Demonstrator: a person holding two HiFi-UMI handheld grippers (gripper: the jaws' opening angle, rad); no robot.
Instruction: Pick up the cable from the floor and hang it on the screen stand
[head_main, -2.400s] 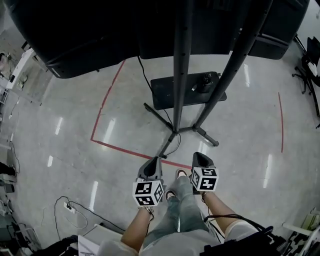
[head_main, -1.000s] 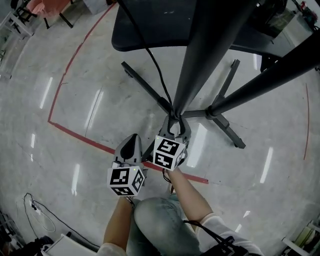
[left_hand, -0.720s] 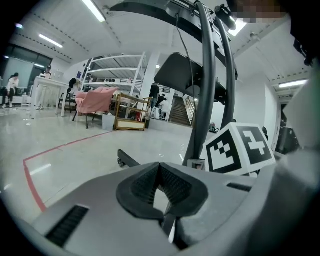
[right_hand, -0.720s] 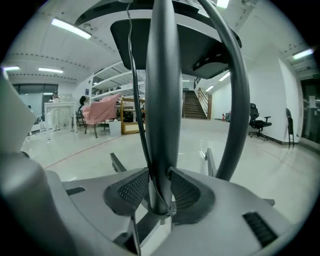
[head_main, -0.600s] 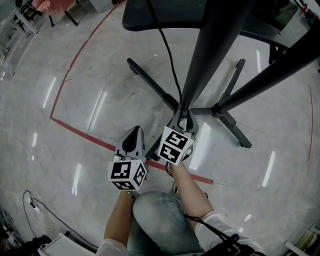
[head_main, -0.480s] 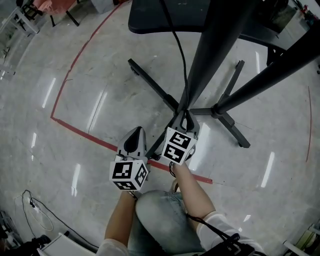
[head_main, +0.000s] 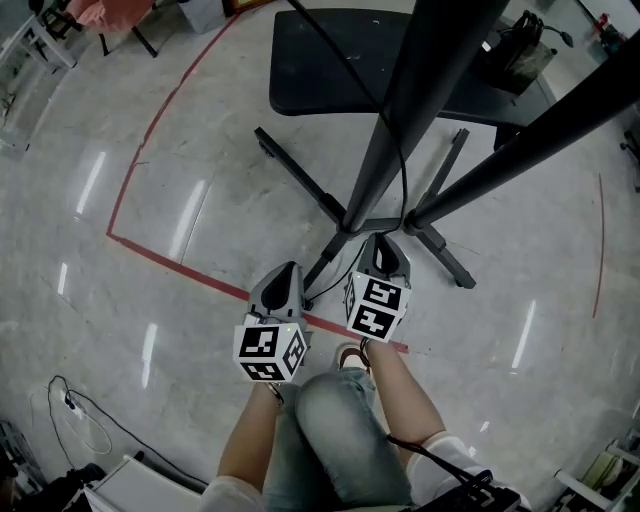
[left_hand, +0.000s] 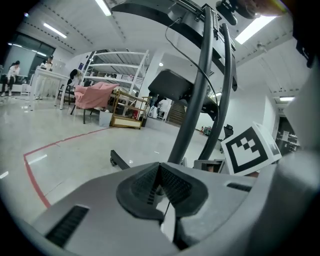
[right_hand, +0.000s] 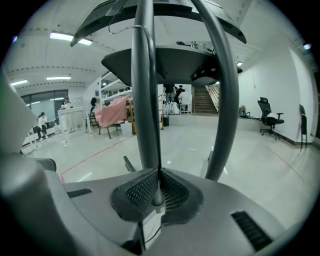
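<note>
A thin black cable (head_main: 398, 150) runs down beside the dark pole of the screen stand (head_main: 385, 150) to my right gripper (head_main: 383, 245), just above the stand's crossed feet. In the right gripper view the jaws of the gripper (right_hand: 159, 172) are closing, and the cable (right_hand: 158, 157) rises from between the ribbed pads, which pinch it. The stand's pole (right_hand: 145, 100) is right behind. My left gripper (head_main: 290, 270) hovers to the left over the floor. In its own view this gripper (left_hand: 160, 167) is shut with nothing in it.
A dark flat base plate (head_main: 320, 60) lies beyond the stand's feet (head_main: 300, 170). Red tape (head_main: 180, 262) marks the shiny floor. A white cord (head_main: 85, 430) lies at the lower left. The person's knee (head_main: 335, 420) is just below the grippers.
My right gripper has come up and to the right from the foot of the pole, and the cable now stretches down to it. The left gripper has shifted slightly right.
</note>
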